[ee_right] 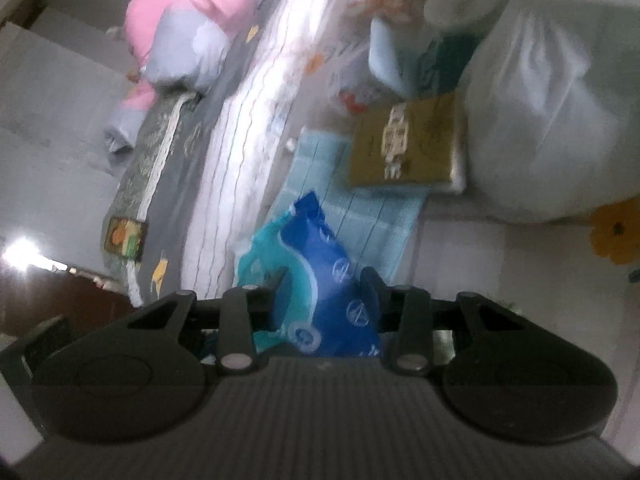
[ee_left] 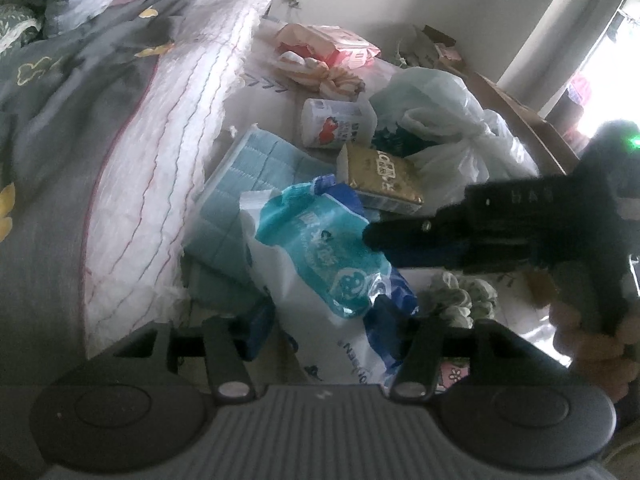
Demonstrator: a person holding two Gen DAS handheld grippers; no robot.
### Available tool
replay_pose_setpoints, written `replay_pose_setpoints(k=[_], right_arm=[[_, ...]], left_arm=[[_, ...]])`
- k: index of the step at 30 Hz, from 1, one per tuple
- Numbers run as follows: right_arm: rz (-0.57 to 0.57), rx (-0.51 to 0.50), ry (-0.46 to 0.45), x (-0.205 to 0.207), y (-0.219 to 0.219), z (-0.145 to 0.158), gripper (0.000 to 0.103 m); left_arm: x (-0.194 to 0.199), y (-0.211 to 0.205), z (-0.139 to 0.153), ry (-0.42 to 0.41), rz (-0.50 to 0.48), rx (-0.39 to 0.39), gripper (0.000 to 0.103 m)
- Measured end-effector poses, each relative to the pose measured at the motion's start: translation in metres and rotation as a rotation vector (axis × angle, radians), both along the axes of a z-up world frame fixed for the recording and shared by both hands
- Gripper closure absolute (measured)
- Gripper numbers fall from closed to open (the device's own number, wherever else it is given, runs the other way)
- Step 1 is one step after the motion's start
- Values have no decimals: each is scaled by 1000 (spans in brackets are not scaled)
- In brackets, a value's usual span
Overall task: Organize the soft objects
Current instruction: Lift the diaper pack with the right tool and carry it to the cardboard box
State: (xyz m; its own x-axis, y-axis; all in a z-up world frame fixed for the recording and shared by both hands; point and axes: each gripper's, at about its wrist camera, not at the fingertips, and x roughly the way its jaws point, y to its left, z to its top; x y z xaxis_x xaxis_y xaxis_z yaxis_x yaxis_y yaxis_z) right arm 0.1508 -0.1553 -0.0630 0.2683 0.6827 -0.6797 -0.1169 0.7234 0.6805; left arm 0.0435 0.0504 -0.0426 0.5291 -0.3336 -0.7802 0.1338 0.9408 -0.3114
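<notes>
Right gripper (ee_right: 324,280) is closing on the squishy blue pack (ee_right: 320,280)

The pack is lying on the bed beside the blue cloth (ee_right: 360,204); it is looking light, soft and crinkly, so its puffy end is best to pinch. The left gripper (ee_left: 320,336) is hanging apart over it, empty. The gold box (ee_right: 408,144) and white bag (ee_right: 540,120) are crowding close behind.

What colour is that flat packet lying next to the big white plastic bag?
Gold, with pale lettering across the packet. The right wrist view shows it best, beside the white plastic bag.
</notes>
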Motion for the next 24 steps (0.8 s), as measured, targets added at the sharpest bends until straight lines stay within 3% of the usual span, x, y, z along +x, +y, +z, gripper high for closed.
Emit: replay_pose_setpoints(k=[12,19,24], right_arm=[[18,-1,-35,-17,5,15,66],[-14,57,-92,-22,-8,45,66],[-82,94,-183,-23,-37,81,66]], left_arm=[[-9,-13,23,-66,-5,62,51],[-13,-24,60,-161,-21,94,51],[0,-56,97,-256,-84,125,51]])
